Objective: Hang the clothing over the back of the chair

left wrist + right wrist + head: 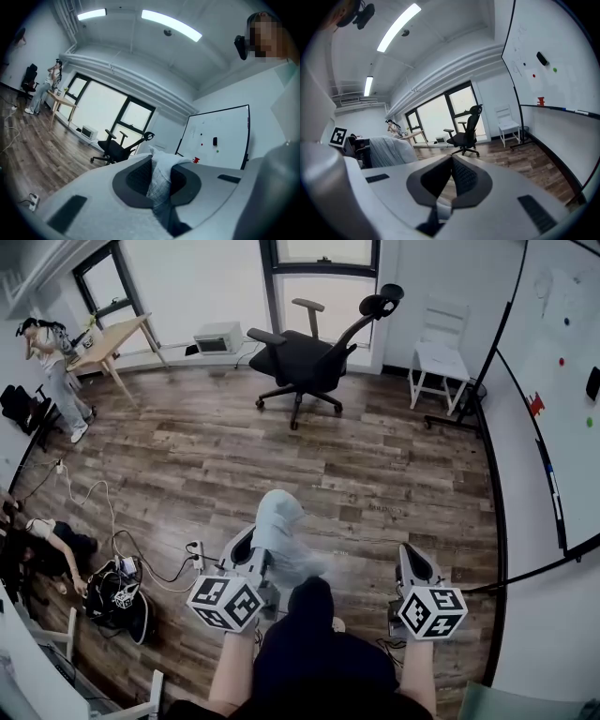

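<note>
Left gripper (158, 164) is clamped tight on the pale clothing (279, 519), right gripper (451, 164) pinched closed and empty, both well apart from the black office chair (302, 357).

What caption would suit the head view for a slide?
The left gripper clutching pale clothing, right gripper alongside, black office chair across the wooden floor.

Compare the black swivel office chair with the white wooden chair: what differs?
The black swivel office chair has armrests, a headrest and a castor base; the white wooden chair has four straight legs, no arms. The black one stands out before the window; the white one sits in the corner by the whiteboard. Both are upright, empty, nothing over the back.
</note>
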Available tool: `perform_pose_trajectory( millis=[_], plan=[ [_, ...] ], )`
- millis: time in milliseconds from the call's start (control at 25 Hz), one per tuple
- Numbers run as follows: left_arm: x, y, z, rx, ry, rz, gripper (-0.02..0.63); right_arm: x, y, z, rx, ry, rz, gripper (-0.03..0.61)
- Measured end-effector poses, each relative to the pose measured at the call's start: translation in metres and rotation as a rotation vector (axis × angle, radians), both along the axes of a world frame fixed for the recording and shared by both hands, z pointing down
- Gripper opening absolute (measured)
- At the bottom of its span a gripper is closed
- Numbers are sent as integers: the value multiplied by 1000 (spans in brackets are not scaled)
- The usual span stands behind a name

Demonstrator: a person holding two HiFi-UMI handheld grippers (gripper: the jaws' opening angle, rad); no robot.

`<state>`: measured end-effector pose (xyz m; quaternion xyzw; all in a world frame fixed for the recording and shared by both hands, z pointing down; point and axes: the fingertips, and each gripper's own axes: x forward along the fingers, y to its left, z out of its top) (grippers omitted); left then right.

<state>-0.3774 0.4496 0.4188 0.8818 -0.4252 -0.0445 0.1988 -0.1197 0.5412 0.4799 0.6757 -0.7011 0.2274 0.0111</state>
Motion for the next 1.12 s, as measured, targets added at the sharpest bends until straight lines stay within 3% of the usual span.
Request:
perform_pose_trajectory(
  millis=[360, 1120],
  plan=[
    [3, -51, -2, -4, 3, -12, 15, 4, -55, -2, -2, -14, -6, 2],
    [39, -239, -18, -6, 40, 71, 15, 25, -233, -22, -3, 2, 44, 2]
  ],
)
